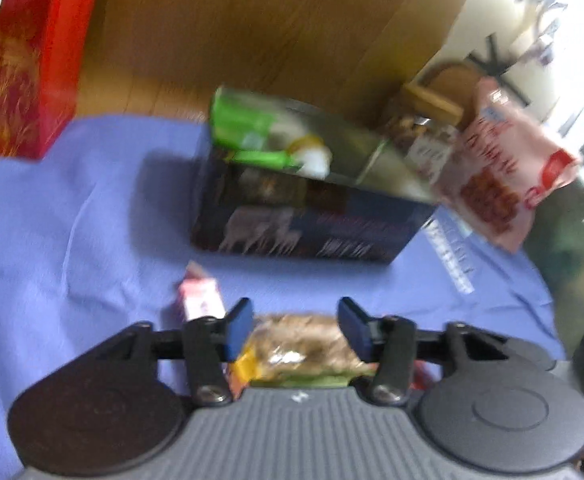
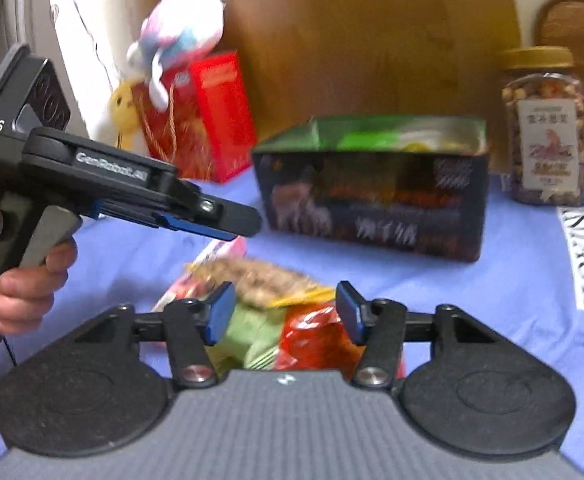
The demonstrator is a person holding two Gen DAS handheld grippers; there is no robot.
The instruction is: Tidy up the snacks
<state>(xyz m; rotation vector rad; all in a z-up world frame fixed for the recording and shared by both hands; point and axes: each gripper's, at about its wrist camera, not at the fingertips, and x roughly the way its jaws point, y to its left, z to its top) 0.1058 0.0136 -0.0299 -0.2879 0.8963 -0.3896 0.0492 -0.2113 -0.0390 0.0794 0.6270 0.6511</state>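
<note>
Left wrist – blurred; left claw (image 1: 294, 330) hides snack bag (image 1: 300, 344) base.

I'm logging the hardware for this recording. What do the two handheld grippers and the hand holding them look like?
Both grippers, left gripper and right gripper, have blue-padded jaws on black linkage arms with silver pivot screws, two round black discs and a ribbed grey body. Seen side-on, the left gripper is a black pistol-grip unit with white "DAS" and "GenRobot.AI" lettering, grey trigger and orange handle base. The bare left hand shows no sleeve.
</note>
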